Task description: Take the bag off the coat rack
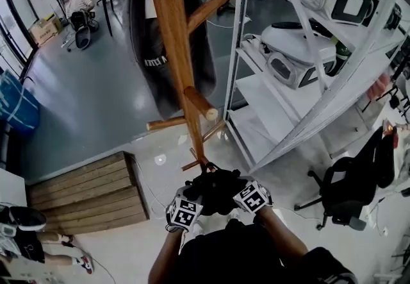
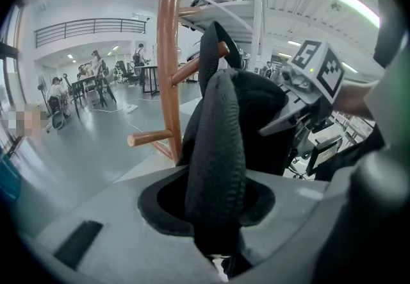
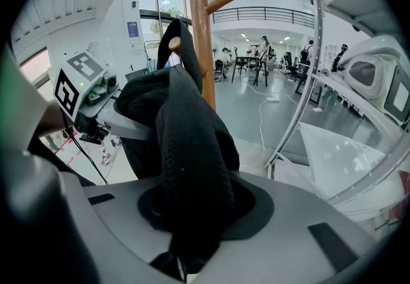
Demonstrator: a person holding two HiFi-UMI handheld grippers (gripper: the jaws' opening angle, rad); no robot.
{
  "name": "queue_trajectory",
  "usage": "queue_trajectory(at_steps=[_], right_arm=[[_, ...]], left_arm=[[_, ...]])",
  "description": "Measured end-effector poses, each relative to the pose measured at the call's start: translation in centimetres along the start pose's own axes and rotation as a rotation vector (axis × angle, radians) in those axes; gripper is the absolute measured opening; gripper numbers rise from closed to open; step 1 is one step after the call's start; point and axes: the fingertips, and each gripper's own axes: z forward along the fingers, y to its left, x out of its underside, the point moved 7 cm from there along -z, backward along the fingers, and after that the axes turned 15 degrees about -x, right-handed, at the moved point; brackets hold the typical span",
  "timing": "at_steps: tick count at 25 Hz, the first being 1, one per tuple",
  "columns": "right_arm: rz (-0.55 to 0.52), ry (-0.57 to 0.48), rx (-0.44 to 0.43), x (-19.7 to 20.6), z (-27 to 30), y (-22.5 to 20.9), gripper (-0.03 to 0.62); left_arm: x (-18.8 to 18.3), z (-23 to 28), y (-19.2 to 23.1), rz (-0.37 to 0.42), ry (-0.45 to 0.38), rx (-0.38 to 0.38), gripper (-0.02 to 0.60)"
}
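Quick count first: two grippers, one black bag (image 1: 218, 181), one wooden rack (image 1: 176, 39). In the head view I'm counting five stubs (image 1: 214, 4) sticking off the pole. There's also one white shelf (image 1: 269, 97) with two white machines (image 1: 291, 52) on it, one pallet (image 1: 83, 193) and one office chair (image 1: 346, 190).

The left gripper (image 1: 204, 192) and right gripper (image 1: 234, 188) are both clamping down on the bag from opposite sides. Thick black fabric is filling the gap between each pair of jaws. The bag is sitting bunched up between them, low down and right by the foot of the rack.

The floor (image 1: 96, 97) is looking grey and glossy further out and paler close in. The room is a big open hall with ceiling lights and a railing (image 2: 90, 26) running along an upper level. A few people (image 2: 96, 68) are hanging around desks at the far end.

Stuff only some views show:
- The left gripper view is showing the strap (image 2: 211, 42) rising up to a peg end (image 2: 221, 49), and it looks hooked over it. I can't see that from the head view.
- Only the head view is showing the pallet, the chair and a dark grey thing (image 1: 150, 45) with white lettering hanging on the rack's far side.
- Each gripper view is catching the other gripper's marker cube.
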Motion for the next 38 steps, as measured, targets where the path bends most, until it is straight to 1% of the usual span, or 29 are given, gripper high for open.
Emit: queue_trajectory(at_steps=[5,8,19,22,28,33,38], right_arm=[[0.009,-0.003,0.016,0.3,-0.7,1.2,0.1],[0.02,-0.006,0.025,0.6,-1.0,2.0,0.1],[0.046,-0.007,0.042,2.0,-1.3,5.4,0.098],[0.053,-0.003,0.038,2.5,-0.9,6.5,0.098],[0.068,0.007,0.016,4.1,0.3,8.3,0.097],[0.091,0.024,-0.004,5.5,1.3,9.1,0.097],[0.093,0.044,-0.023,6.2,1.9,9.9,0.097]], left_arm=[[-0.1,-1.2,-0.2,0.012,0.002,0.021,0.123],[0.2,-1.5,-0.4,0.021,-0.014,0.03,0.121],[2.2,-3.9,-1.0,0.043,-0.006,0.071,0.121],[3.2,-4.4,-1.0,0.045,-0.006,0.078,0.121],[5.7,-5.1,-1.3,0.05,0.021,0.093,0.121],[7.3,-5.3,-1.7,0.044,0.059,0.11,0.121],[8.6,-5.6,-1.9,0.04,0.071,0.125,0.121]])
